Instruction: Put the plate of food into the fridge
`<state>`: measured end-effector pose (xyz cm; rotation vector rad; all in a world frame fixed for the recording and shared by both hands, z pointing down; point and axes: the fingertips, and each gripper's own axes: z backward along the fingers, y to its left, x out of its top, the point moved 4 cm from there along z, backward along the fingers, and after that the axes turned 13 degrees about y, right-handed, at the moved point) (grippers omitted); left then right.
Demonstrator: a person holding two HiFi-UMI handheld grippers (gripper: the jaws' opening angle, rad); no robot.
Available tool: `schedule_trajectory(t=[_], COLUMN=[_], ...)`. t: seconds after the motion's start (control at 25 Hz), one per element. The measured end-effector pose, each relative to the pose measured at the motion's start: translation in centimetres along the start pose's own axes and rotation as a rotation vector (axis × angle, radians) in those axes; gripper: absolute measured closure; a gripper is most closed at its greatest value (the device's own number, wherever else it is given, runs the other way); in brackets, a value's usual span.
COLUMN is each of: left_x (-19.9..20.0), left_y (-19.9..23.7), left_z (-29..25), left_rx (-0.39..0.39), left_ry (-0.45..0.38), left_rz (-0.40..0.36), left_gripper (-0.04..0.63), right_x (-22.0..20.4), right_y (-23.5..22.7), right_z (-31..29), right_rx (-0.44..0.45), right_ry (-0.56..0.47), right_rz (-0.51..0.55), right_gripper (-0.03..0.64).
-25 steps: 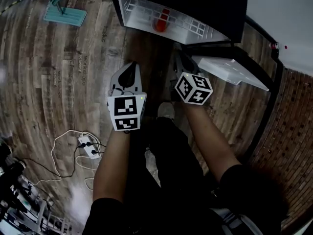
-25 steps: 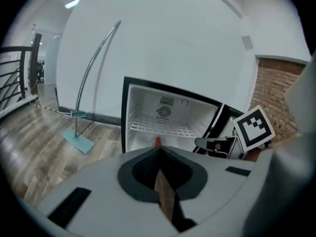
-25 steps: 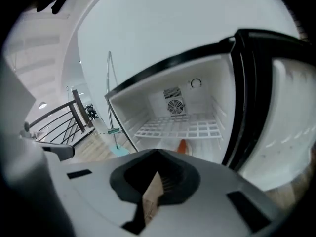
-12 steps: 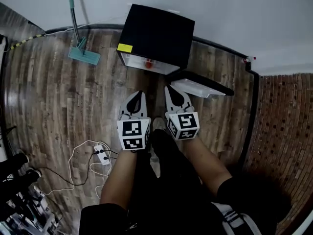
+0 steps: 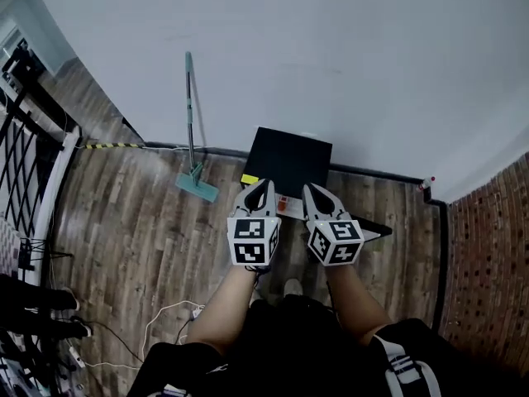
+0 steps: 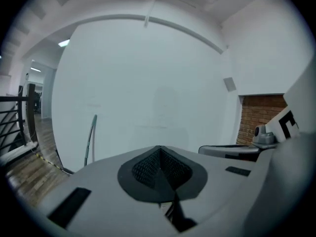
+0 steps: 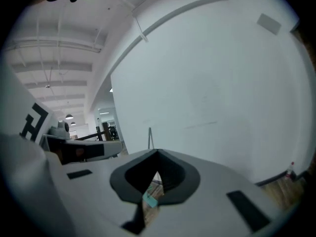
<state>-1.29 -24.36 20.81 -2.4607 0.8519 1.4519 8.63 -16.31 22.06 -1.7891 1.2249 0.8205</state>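
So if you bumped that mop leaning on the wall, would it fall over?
Probably yes. The mop has a long thin handle that only leans on the wall, so a sideways nudge would likely slide it down. Its flat head sits on smooth-looking wood floor, so it may skid. It looks light for its length.

The left gripper (image 5: pixel 264 187) and right gripper (image 5: pixel 312 190) are pale grey shells with black mesh-lined, tapering fingers (image 6: pixel 158 169). Each carries a white cube (image 5: pixel 252 240) of black square markers. The person wears black short sleeves (image 5: pixel 178 361), with white stripes (image 5: pixel 399 362) on the right.
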Motion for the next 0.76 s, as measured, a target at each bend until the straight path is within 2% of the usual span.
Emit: schedule_trajectory(t=[0.12,0.28,0.36,0.52,0.76], left_x=[4.2,7.5,8.3,8.5,8.8], left_y=[-0.7,-0.1,0.0,-0.5,0.1], left_z=[1.2,1.8,2.2,2.7,1.4], left_rx=[-0.016,-0.07,-0.083,-0.07,-0.107], left_ry=[-0.048,-0.097,-0.11,-0.114,-0.123], left_rz=[0.007,0.08,0.097,0.071,0.089], left_gripper=[0.598,0.598,0.598,0.598,0.598], right_x=[3.7,7.0,8.0,8.7,10.0], right_y=[0.5,0.8,1.0,1.2,0.8], right_z=[0.8,0.7,1.0,1.8,0.9], right_rx=[0.004,0.001,0.0,0.014,0.006], right_ry=[-0.045,-0.067,-0.078,-0.096,-0.108], right_rz=[0.005,0.002,0.013,0.029,0.07], right_gripper=[0.604,0.604,0.604,0.604,0.604])
